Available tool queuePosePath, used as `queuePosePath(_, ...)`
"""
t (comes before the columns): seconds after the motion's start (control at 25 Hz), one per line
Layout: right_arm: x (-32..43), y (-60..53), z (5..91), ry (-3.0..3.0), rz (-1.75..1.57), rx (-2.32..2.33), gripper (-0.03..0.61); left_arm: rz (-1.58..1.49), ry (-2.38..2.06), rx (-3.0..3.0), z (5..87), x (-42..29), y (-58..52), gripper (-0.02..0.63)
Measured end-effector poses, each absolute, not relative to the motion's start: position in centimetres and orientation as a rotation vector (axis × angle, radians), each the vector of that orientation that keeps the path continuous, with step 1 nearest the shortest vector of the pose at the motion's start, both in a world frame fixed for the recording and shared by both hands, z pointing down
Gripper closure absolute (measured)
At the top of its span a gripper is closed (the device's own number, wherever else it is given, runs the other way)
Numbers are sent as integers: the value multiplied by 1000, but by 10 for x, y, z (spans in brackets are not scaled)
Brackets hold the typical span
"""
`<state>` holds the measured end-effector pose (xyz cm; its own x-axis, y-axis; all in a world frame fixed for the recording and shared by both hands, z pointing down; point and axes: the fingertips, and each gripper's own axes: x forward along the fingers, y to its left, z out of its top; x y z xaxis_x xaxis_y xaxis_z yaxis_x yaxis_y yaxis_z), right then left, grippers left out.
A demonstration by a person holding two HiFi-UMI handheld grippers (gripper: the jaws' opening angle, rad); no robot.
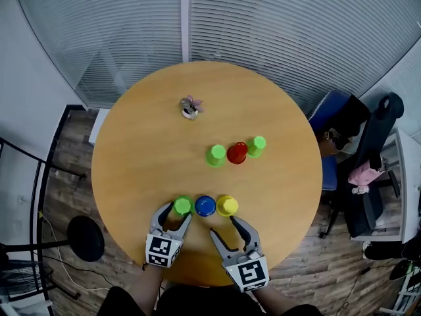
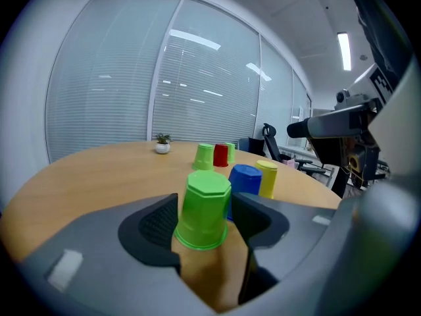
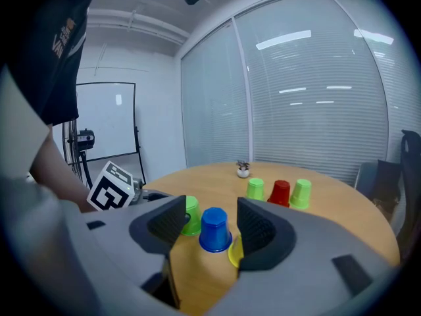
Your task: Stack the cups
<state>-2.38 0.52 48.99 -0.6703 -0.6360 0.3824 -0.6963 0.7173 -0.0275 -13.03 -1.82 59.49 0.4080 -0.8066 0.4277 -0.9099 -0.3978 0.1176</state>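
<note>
Near green cup (image 2: pixel 204 209) stood inverted on the table (image 1: pixel 145 157), between the left gripper's (image 1: pixel 173 216) open fingers, possibly touching one. Right gripper (image 1: pixel 224 226) fingers were open and empty, with the blue cup (image 3: pixel 214 228) just ahead.

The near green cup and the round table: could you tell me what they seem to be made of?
Near green cup: likely plastic, smooth with a slight sheen; uniform bright colour, moulded faceted base. Round table: wood or wood-look laminate, smooth and matte; even tan surface.
</note>
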Motion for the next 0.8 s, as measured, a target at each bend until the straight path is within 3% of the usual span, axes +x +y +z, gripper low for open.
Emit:
queuePosePath(0.32,-20,3,488,-2613,250,1025,337,365,-1525,2342,557,-127,1,354)
queuePosePath(0.8,10,-57,465,-2668,159,1026,337,183,-1507,2495,465,-61,-35,354)
